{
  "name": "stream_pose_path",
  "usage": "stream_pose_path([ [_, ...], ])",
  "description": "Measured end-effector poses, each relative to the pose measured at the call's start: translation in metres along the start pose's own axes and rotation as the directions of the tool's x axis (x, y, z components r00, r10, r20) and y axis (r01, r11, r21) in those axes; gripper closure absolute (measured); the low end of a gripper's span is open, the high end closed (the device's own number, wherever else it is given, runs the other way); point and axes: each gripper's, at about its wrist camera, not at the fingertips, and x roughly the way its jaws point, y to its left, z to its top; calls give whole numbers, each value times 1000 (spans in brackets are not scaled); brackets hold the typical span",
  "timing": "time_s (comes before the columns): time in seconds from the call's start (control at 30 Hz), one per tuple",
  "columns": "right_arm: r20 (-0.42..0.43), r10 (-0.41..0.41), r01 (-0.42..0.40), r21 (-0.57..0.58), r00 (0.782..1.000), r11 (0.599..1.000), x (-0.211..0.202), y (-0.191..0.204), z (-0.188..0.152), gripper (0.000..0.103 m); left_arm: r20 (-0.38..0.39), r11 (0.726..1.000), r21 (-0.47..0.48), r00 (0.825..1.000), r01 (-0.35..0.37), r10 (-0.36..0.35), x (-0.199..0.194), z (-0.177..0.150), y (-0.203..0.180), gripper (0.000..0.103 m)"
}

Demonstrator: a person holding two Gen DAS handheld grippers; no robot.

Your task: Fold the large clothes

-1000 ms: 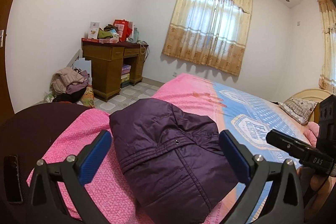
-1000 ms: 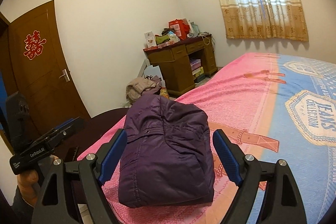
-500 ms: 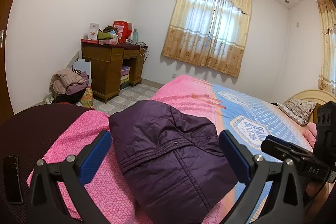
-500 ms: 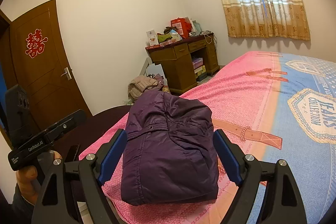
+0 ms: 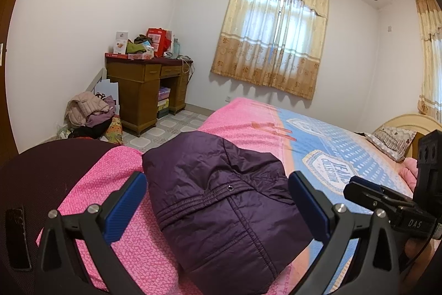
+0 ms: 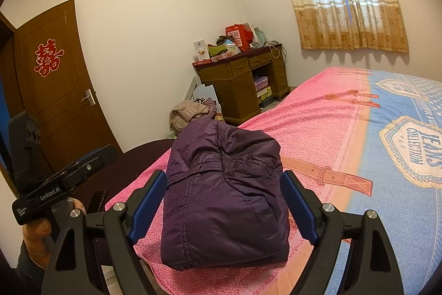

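A purple padded jacket (image 5: 210, 156) lies folded into a compact bundle on the pink end of the bed (image 5: 248, 120), near the bed's corner. My left gripper (image 5: 218, 184) hangs just in front of it, open, its blue pads (image 5: 124, 203) apart at either side of the bundle and not touching it. In the right wrist view the same jacket (image 6: 221, 201) sits between the spread fingers of my right gripper (image 6: 223, 179), also open and holding nothing. Each gripper shows at the edge of the other's view, held in a hand (image 6: 36, 231).
A dark round seat (image 5: 41, 170) with a black phone (image 5: 16, 237) on it stands at the bed's corner. A wooden desk (image 5: 143, 90) piled with boxes and a heap of clothes (image 5: 88, 112) stand by the wall. A brown door (image 6: 55, 101) is on the left, a pillow (image 5: 392, 137) by the headboard.
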Motion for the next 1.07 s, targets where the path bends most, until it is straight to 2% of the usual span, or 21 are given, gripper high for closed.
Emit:
stream_pose_path([
  [0.27, 11, 3, -3, -6, 1000, 1000, -2, 2, -1, 19, -24, 1000, 17, 1000, -2, 3, 3, 2, 0, 0],
  [0.37, 17, 6, -6, -4, 1000, 1000, -3, 2, 0, 19, -17, 999, 28, 999, -35, 36, 2, 4, 0, 0],
  [0.87, 9, 18, -18, -11, 1000, 1000, -3, 3, -2, 19, -13, 994, 44, 995, -96, 97, 5, 8, 7, 0],
  [1.07, 0, 20, -20, -14, 1000, 1000, 0, 5, -4, 19, -16, 995, 48, 996, -83, 84, 6, 8, 9, 0],
])
